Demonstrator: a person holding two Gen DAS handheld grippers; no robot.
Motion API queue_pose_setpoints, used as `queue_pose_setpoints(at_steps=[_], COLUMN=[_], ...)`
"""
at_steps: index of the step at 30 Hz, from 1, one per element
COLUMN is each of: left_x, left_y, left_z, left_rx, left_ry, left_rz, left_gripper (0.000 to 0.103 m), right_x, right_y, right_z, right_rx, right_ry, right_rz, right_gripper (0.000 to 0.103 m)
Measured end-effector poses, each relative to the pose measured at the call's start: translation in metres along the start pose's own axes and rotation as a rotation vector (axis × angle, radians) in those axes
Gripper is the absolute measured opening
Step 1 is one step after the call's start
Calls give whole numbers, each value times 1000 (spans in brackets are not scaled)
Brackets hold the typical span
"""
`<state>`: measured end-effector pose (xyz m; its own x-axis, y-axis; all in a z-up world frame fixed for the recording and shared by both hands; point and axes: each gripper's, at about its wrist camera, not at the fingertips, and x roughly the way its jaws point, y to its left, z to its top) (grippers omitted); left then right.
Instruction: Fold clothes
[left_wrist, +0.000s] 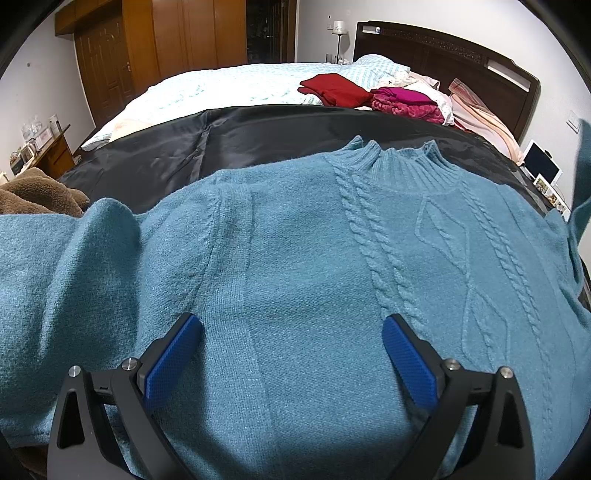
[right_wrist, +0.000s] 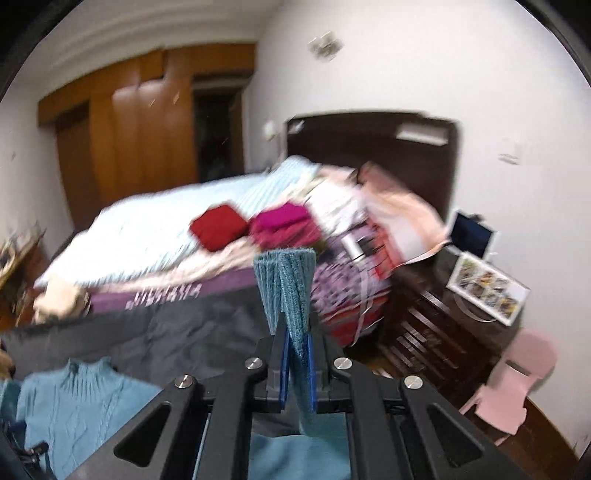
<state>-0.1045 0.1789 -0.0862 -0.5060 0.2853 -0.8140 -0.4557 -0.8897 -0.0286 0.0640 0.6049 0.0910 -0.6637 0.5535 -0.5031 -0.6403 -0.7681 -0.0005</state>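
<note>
A teal cable-knit sweater (left_wrist: 295, 258) lies front up on a black sheet (left_wrist: 258, 129) spread over the bed, collar toward the headboard. My left gripper (left_wrist: 291, 328) hovers open just over its lower chest, with nothing between the blue pads. The sweater's right sleeve (left_wrist: 580, 192) rises off the bed at the frame's right edge. In the blurred right wrist view my right gripper (right_wrist: 297, 332) is shut on the ribbed cuff (right_wrist: 286, 284) of that sleeve, held up above the bed. The sweater's body (right_wrist: 77, 398) shows low at the left.
Folded red (left_wrist: 332, 88) and magenta (left_wrist: 402, 99) garments sit near the pillows by the dark headboard (left_wrist: 443, 51). A brown fleece (left_wrist: 37, 192) lies at the left. A bedside cabinet (right_wrist: 443, 332) with a tablet and a pink chair (right_wrist: 517, 384) stand to the right.
</note>
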Motion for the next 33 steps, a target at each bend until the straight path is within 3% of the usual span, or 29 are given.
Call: queue_pose_setpoints(at_steps=[3, 10, 16, 19, 22, 25, 29, 33], left_x=[0, 0, -1, -7, -17, -41, -67, -69], left_y=[0, 1, 4, 16, 34, 44, 49, 55], left_z=[0, 0, 0, 4, 10, 18, 25, 28], left_rx=[1, 2, -6, -69, -163, -193, -191, -225], left_ry=[0, 0, -4, -11, -13, -68, -129, -120], left_rz=[0, -1, -24, -107, -217, -267, -327, -378], left_gripper=[100, 100, 100, 100, 100, 100, 100, 100], right_x=[-37, -93, -127, -136, -140, -138, -123, -93], right_y=[-18, -5, 60, 105, 149, 194, 247, 274], right_z=[6, -1, 3, 0, -13, -33, -73, -111], right_rx=[28, 7, -84, -155, -208, -264, -347, -405], right_ry=[-70, -140, -179, -175, -149, -98, 12, 151], right_rz=[-22, 67, 236, 330, 429, 521, 612, 671], right_gripper=[9, 9, 9, 9, 9, 8, 9, 9])
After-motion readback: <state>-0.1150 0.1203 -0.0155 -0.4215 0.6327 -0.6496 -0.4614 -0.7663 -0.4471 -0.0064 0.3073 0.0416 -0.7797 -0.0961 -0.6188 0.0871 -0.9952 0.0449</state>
